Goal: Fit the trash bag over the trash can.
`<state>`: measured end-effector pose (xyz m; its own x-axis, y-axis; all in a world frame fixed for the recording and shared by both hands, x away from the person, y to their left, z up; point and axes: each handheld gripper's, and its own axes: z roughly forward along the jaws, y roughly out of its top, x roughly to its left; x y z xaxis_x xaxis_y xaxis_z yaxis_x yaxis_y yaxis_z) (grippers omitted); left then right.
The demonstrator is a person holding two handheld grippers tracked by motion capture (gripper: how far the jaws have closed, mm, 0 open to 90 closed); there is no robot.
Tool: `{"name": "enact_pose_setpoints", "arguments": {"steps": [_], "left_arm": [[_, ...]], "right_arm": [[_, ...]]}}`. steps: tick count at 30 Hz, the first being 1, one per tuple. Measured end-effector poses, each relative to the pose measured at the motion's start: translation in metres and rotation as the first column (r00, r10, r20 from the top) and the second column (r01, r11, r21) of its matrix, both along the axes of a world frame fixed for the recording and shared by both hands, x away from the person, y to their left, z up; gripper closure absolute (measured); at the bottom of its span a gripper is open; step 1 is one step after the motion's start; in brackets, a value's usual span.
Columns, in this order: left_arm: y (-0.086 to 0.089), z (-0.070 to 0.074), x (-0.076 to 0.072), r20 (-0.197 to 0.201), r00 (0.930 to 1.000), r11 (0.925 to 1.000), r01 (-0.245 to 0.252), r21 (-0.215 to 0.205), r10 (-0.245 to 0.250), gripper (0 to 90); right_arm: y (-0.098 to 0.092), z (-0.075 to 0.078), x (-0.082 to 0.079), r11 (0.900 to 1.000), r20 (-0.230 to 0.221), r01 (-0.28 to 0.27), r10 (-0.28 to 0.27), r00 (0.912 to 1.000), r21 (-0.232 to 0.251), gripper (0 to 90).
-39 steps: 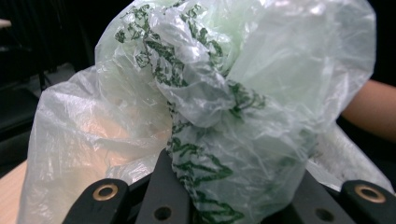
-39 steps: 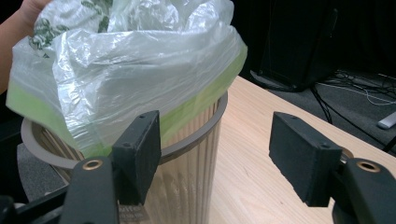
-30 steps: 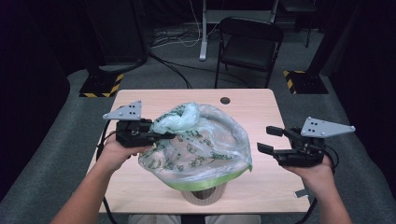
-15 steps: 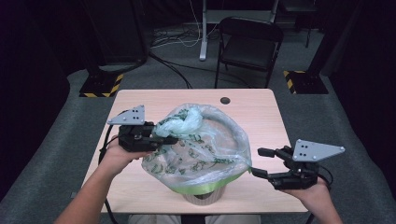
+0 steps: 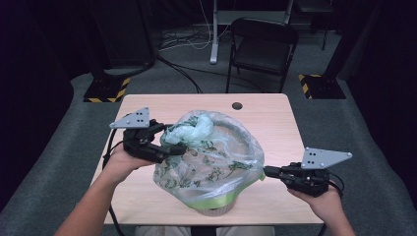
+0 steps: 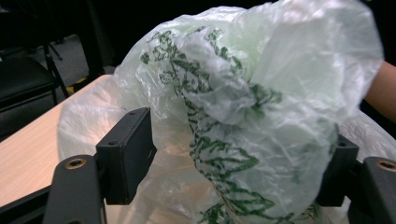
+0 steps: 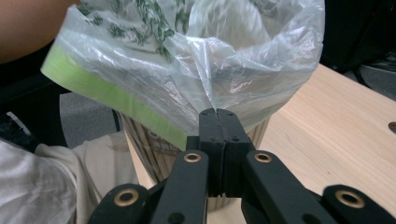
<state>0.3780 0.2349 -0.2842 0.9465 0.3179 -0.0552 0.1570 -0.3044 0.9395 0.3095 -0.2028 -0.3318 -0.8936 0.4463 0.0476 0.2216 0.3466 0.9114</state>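
The bag [image 5: 211, 157] was clear, pale green plastic with a dark green leaf print and a bright lime band at its edge. The table [image 5: 275, 113] was light wood, and the grippers' jaws were black.

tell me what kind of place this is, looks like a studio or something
Probably a recording studio or lab, not a home: a lone light wooden table stands on grey carpet amid dark surroundings, a black folding chair waits behind it, and black stand bases with yellow-black hazard stripes flank the space.

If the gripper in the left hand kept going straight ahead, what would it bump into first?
Probably the plastic bag. The left gripper has just opened its jaws, and the bag's bunched top already bulges between them, right in front.
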Motion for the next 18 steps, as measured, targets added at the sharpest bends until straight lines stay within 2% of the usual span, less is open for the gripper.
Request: {"name": "enact_pose_setpoints", "arguments": {"steps": [3,11,18], "left_arm": [[0.005,0.003,-0.002,0.007,1.0,1.0,-0.007,-0.002,0.007,25.8],[0.023,0.012,-0.007,0.031,0.9987,0.9989,-0.04,-0.024,0.041,24.9],[0.042,0.012,-0.007,0.037,0.9938,0.9941,-0.104,-0.031,0.105,26.4]], "right_arm": [[-0.002,-0.004,0.002,1.0,-0.011,-0.001,0.001,0.9999,-0.018,90.0],[-0.018,-0.018,0.005,0.998,-0.044,0.046,-0.048,0.9979,-0.04,90.0],[-0.033,-0.032,0.009,0.993,-0.073,0.099,-0.104,0.9919,-0.067,90.0]]}}
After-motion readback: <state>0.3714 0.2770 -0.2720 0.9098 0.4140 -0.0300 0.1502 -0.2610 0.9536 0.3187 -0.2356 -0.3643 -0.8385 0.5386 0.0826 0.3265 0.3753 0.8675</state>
